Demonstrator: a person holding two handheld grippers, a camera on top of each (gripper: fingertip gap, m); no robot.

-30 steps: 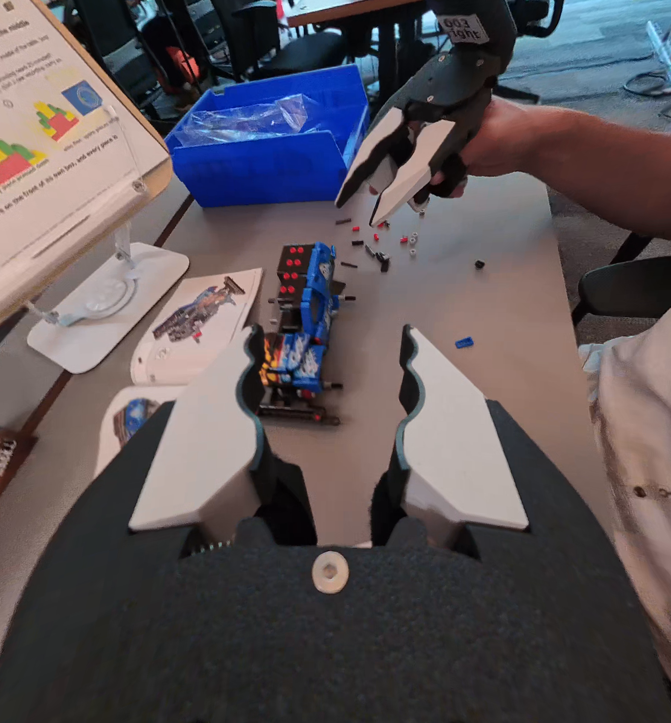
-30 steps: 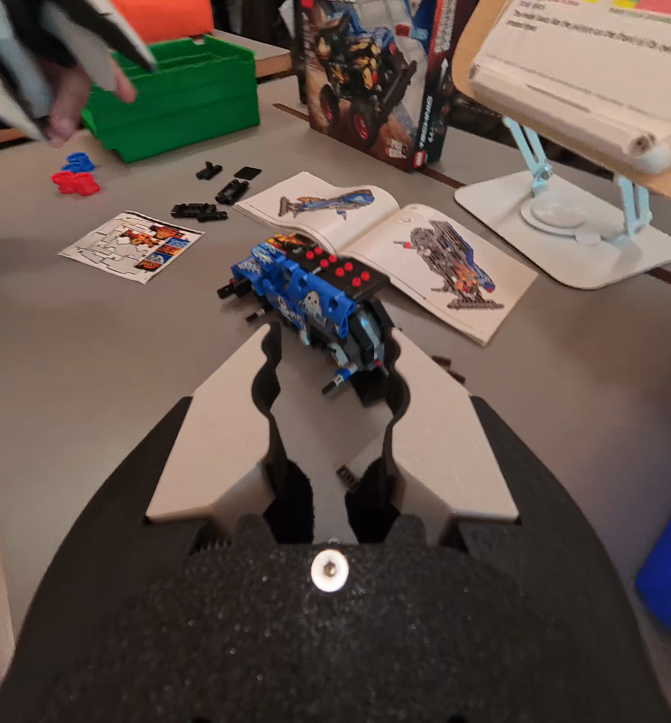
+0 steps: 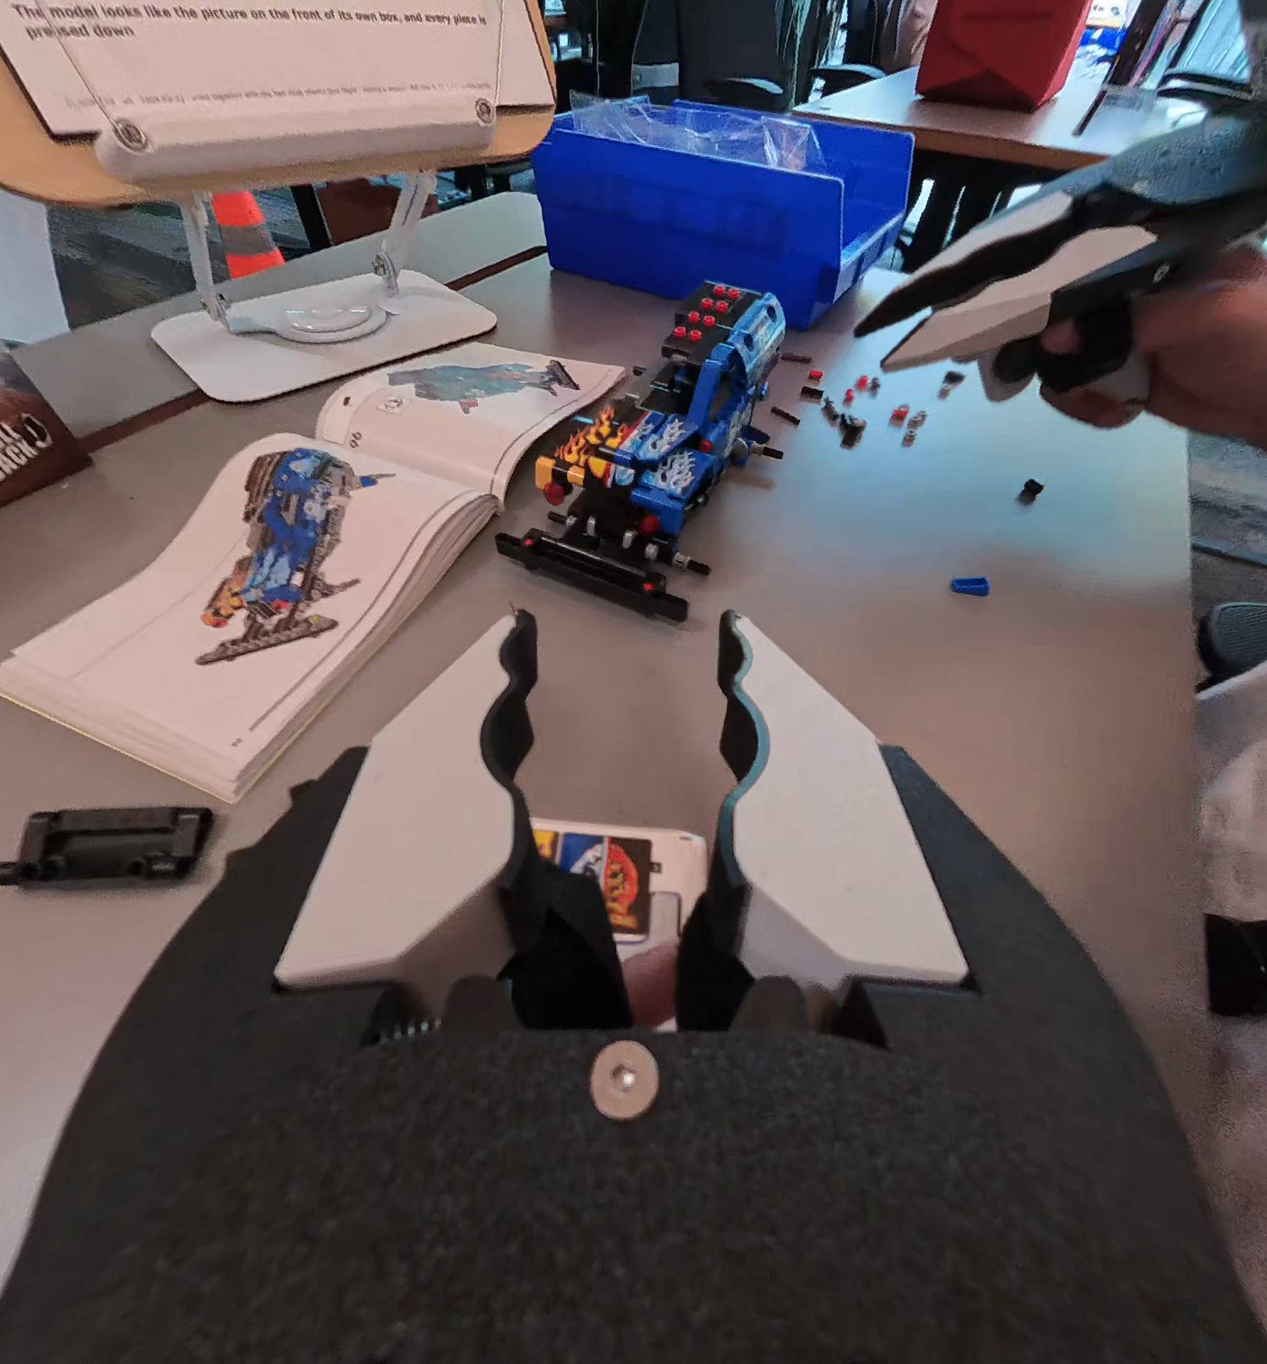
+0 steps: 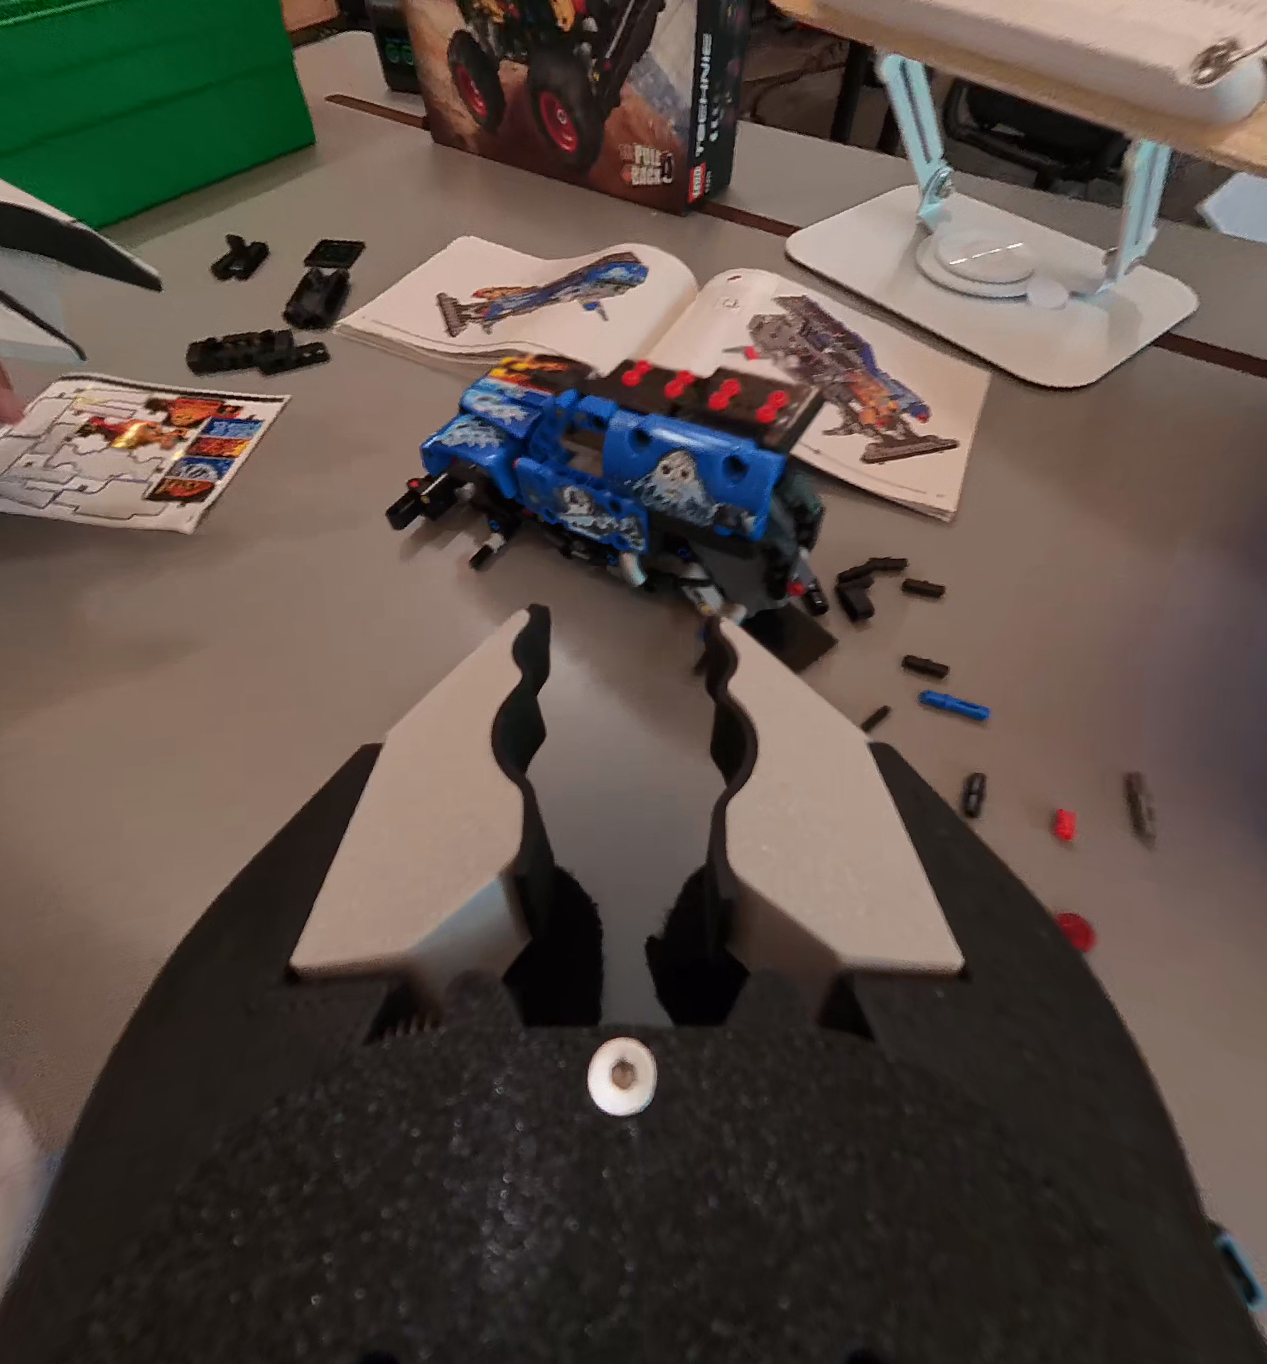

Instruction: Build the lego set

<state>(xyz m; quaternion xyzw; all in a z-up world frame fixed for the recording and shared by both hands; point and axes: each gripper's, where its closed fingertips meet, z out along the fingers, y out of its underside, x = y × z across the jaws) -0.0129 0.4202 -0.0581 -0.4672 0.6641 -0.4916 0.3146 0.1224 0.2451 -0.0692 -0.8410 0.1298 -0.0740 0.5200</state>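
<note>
Only in left wrist view: blue bin [image 3: 719, 199] beyond the jaws. Only in right wrist view: green bin [image 4: 113, 103]. Left gripper [image 3: 626, 627] and right gripper [image 4: 626, 620] both spread open, empty. Blue lego truck [image 4: 615, 472] just ahead of both tips, on table [image 4: 172, 627].
</note>
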